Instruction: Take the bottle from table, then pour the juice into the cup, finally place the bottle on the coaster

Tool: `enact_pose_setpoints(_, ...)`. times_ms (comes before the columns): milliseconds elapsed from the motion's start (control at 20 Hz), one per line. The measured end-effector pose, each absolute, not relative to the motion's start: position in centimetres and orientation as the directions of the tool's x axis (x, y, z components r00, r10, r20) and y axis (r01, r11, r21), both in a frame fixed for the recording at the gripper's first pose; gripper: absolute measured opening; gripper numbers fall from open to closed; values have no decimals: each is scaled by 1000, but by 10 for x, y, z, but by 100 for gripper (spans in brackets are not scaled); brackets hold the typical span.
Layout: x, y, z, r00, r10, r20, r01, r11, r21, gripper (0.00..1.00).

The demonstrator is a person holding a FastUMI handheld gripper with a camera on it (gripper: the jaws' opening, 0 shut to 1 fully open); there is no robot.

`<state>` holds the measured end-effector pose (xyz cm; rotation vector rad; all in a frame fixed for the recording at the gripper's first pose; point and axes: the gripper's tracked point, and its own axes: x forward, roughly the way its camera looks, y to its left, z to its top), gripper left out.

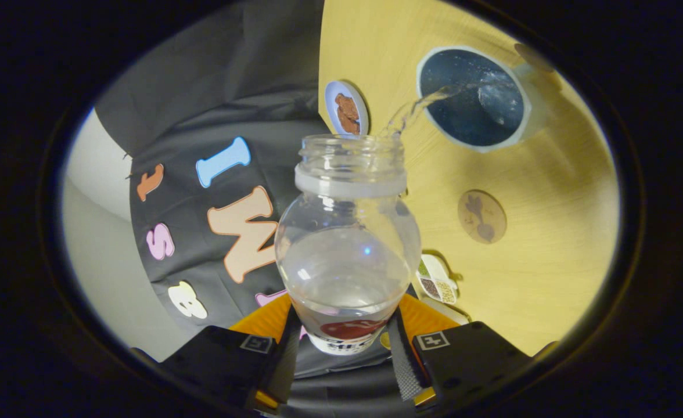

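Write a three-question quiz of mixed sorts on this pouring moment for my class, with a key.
1. True or false: liquid is running from the bottle into the cup.
2. What are the gripper jaws doing? A) open, empty B) shut on the bottle C) shut on the cup
3. Fill in: the round brown coaster lies on the wooden ____, nearer the gripper than the cup.

Key: 1 true, a clear stream arcs from the bottle's mouth to the cup. 2 B. 3 table.
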<state>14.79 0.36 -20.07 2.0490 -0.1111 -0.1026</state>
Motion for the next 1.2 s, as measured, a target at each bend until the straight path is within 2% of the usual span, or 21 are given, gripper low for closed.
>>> enact_pose_setpoints(1200,153,4,-198,995,-88,-46,-7,-525,851,74)
